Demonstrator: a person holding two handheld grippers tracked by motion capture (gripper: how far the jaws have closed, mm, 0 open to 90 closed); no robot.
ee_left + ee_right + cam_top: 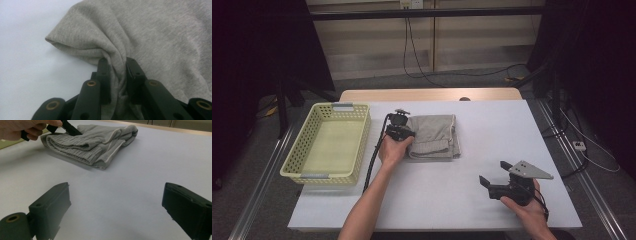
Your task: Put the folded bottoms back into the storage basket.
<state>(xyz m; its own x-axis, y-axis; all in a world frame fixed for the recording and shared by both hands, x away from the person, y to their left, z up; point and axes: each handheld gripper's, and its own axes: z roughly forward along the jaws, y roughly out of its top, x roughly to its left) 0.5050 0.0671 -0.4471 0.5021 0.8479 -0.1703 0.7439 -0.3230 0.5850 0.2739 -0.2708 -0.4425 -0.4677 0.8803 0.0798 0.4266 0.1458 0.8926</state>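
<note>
On the white table [437,195], centre: one folded grey garment [433,136], knit fabric with a ribbed band and pale edging visible in the right gripper view [92,142]. It lies flat, just right of the yellow perforated basket [328,145], which stands near the table's left edge with a grey handle at each short end.

Left gripper [404,134]: held in the person's left hand [392,150] at the garment's left edge. In the left gripper view, the jaws stand narrow with a bunched fold of the grey cloth [120,72] pinched between the pads; the fabric gathers into creases where it enters the jaws. The garment otherwise rests on the table. A black cable [372,162] trails from this gripper along the tabletop beside the basket.

Right gripper [496,172]: held in the person's right hand [524,207] over the table's near right area, well apart from the garment. Jaws stand wide apart with nothing between them; the right gripper view shows bare white tabletop between the two black jaws. A grey three-cornered plate [529,170] sits on top.
</note>
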